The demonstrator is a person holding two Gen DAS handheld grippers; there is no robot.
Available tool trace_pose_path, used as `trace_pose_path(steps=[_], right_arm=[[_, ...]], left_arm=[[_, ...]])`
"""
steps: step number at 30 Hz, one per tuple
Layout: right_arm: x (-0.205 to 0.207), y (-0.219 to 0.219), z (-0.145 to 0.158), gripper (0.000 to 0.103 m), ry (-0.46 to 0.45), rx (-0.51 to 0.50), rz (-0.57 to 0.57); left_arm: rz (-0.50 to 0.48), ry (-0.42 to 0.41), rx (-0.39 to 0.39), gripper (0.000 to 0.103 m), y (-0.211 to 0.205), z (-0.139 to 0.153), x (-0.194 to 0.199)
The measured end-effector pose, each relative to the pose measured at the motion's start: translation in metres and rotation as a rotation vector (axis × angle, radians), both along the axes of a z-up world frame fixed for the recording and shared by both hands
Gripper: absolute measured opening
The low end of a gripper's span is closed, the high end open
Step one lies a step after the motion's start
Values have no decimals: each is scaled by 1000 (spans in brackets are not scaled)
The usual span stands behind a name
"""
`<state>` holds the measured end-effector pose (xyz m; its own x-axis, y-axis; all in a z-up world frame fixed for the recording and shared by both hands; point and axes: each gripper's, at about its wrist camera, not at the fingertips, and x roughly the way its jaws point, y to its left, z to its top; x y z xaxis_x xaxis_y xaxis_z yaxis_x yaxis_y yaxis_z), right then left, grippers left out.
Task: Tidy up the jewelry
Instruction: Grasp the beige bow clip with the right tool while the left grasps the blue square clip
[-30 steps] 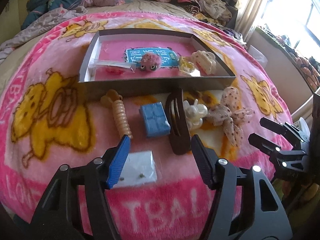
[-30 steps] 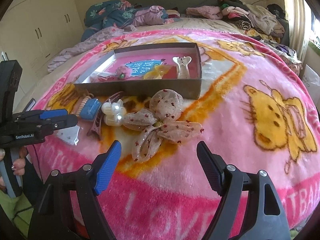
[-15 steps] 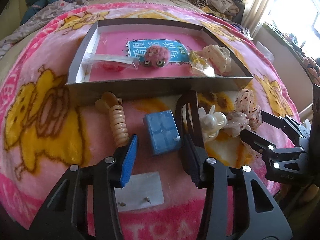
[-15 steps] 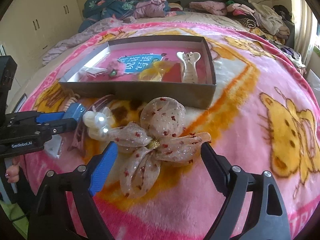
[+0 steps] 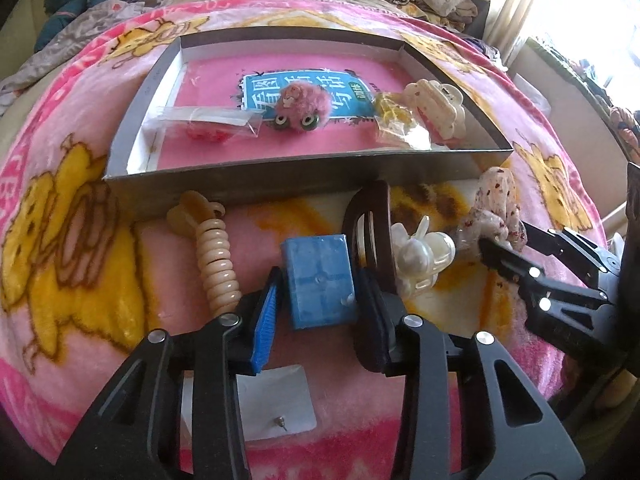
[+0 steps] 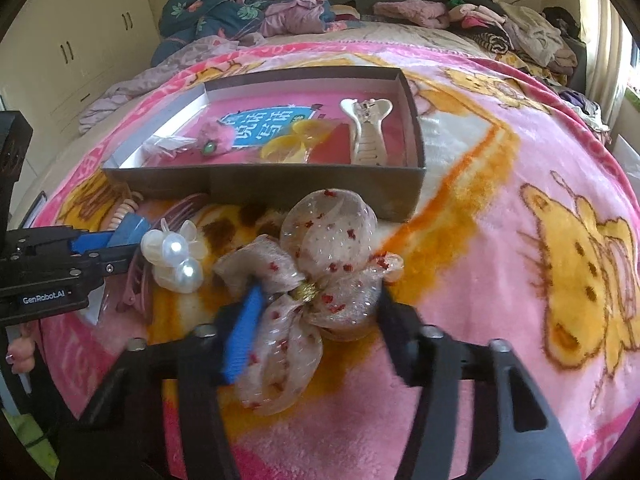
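Note:
A shallow grey box (image 5: 280, 176) with a pink floor lies on the blanket, also in the right wrist view (image 6: 280, 184); it holds a pink fuzzy clip (image 5: 302, 106), a cream claw clip (image 5: 436, 108) and small bags. My left gripper (image 5: 318, 292) is open, its fingers either side of a small blue box (image 5: 320, 280). My right gripper (image 6: 316, 320) is open, its fingers around a sheer spotted bow (image 6: 316, 276), which still lies on the blanket. A pearl clip (image 5: 420, 256), a brown claw clip (image 5: 372, 224) and a beige coil tie (image 5: 214, 256) lie in front of the box.
A clear packet with ear studs (image 5: 276, 404) lies under my left gripper. The pink cartoon blanket (image 6: 560, 240) covers the bed. Piled clothes (image 6: 500, 20) lie at the far end. Cupboards (image 6: 72, 48) stand on the left, a window on the right.
Both grippers moved forward and down. The left now straddles the blue box with narrower jaws. The right has closed in around the bow.

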<state>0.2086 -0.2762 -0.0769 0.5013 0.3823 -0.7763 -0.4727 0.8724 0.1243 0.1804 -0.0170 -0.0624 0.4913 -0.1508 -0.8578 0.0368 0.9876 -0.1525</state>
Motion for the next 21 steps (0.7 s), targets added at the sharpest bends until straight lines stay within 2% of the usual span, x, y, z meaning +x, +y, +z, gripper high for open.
trace_pose_path(steps=[1,5,16,21], right_arm=[[0,-2,1,37,1,5,0],[-3,-13,4,31,-3,23,-20],[-15,-51,21,29,-23,68,-93],[-18,-53,30,29,-30,79,-92]], left_arm=[[-3,-1,3,30,0,0,0],[-4,-13,-24,26,2,4,-3],[7,-72,-66,25,12,25,-12],[40,-108,-74,25,27,40,-13]])
